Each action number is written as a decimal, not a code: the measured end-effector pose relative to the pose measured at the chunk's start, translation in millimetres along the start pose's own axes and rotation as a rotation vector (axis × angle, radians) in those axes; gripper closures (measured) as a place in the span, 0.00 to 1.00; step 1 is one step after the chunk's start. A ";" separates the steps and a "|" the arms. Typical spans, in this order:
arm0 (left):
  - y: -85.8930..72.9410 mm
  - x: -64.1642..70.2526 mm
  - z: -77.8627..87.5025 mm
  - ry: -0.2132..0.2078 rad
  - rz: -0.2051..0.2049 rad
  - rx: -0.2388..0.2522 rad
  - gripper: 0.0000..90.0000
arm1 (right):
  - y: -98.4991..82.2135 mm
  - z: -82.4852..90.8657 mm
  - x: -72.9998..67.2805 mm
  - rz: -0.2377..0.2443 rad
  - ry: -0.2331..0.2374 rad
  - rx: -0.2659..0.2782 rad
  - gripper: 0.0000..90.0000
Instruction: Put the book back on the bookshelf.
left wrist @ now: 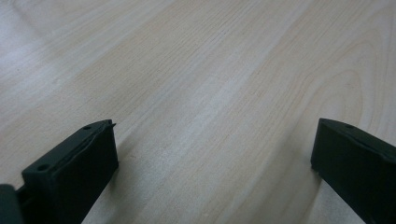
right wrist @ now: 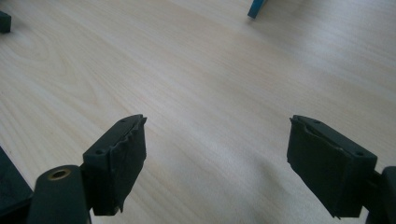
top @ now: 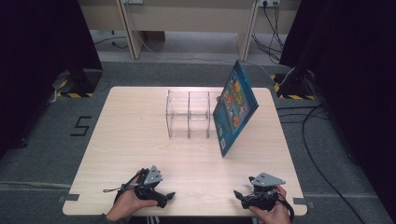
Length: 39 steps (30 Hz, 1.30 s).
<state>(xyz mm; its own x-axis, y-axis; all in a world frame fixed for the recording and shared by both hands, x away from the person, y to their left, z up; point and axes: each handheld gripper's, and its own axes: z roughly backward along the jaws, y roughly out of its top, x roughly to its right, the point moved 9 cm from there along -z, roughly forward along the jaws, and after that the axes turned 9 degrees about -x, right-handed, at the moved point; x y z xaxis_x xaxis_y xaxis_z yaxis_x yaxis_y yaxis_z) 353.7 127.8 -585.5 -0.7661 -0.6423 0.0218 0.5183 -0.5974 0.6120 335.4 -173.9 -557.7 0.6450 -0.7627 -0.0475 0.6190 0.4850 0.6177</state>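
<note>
A clear plastic rack (top: 188,115) with several upright dividers stands at the middle back of the wooden table (top: 135,140). A blue picture book (top: 236,108) leans tilted against the rack's right end, its lower corner on the table; that corner (right wrist: 256,8) sits at the top of the right gripper view. My left gripper (top: 169,195) rests near the front edge, held by a hand, and points right. Its jaws stand wide apart over bare wood (left wrist: 212,144). My right gripper (top: 237,193) lies at the front right and points left, open with nothing between its jaws (right wrist: 217,140).
The tip of the left gripper (right wrist: 3,21) pokes in at the far left of the right gripper view. Bare wood lies between the grippers and the rack. Cables (top: 322,163) run over the grey floor to the right; black curtains (top: 42,37) flank the table.
</note>
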 end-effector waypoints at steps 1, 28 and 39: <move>0.0 0.0 0.0 0.000 0.000 0.000 0.00 | -1.6 0.2 0.2 0.000 -0.001 -0.006 0.23; 0.0 0.0 0.0 0.000 0.000 0.000 0.00 | -29.8 -1.1 0.0 0.040 -0.036 -0.110 0.17; 0.0 0.0 0.0 0.000 0.000 0.000 0.00 | -29.8 -1.2 0.2 0.043 -0.035 -0.108 0.17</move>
